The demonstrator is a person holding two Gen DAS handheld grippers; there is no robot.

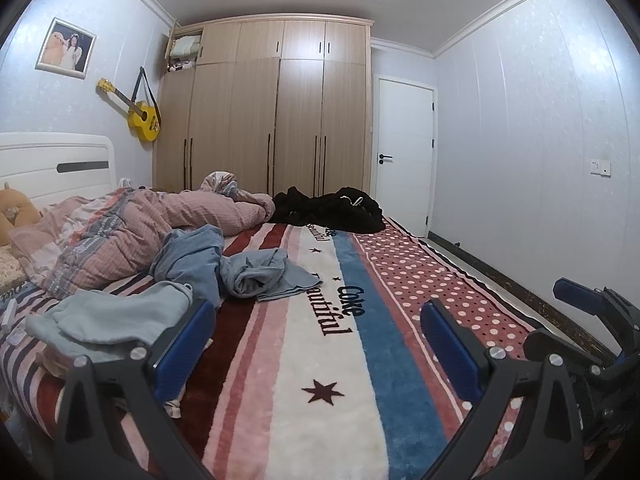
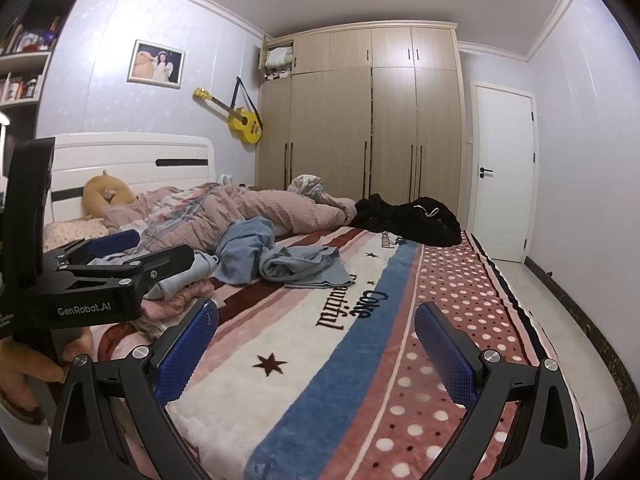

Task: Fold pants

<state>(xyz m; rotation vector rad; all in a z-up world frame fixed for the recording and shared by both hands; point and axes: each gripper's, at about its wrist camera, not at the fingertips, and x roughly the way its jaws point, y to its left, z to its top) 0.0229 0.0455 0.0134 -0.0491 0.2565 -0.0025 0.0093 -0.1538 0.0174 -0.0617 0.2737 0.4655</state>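
Note:
Crumpled blue pants (image 1: 248, 268) lie on the striped blanket (image 1: 312, 360) in the middle of the bed; they also show in the right wrist view (image 2: 276, 258). A black garment (image 1: 336, 208) lies bunched at the far end, also in the right wrist view (image 2: 412, 216). A pale blue garment (image 1: 116, 316) lies at the left. My left gripper (image 1: 318, 344) is open and empty above the blanket, short of the pants; it shows from the side in the right wrist view (image 2: 132, 248). My right gripper (image 2: 316, 348) is open and empty, beside the left; it shows in the left wrist view (image 1: 588, 300).
A pink quilt (image 1: 160, 232) is heaped along the left toward the white headboard (image 1: 56, 168). A plush toy (image 2: 104, 196) sits by the pillows. A wooden wardrobe (image 1: 272, 112) and white door (image 1: 404, 148) stand beyond the bed. Tiled floor (image 2: 552, 312) runs along the right.

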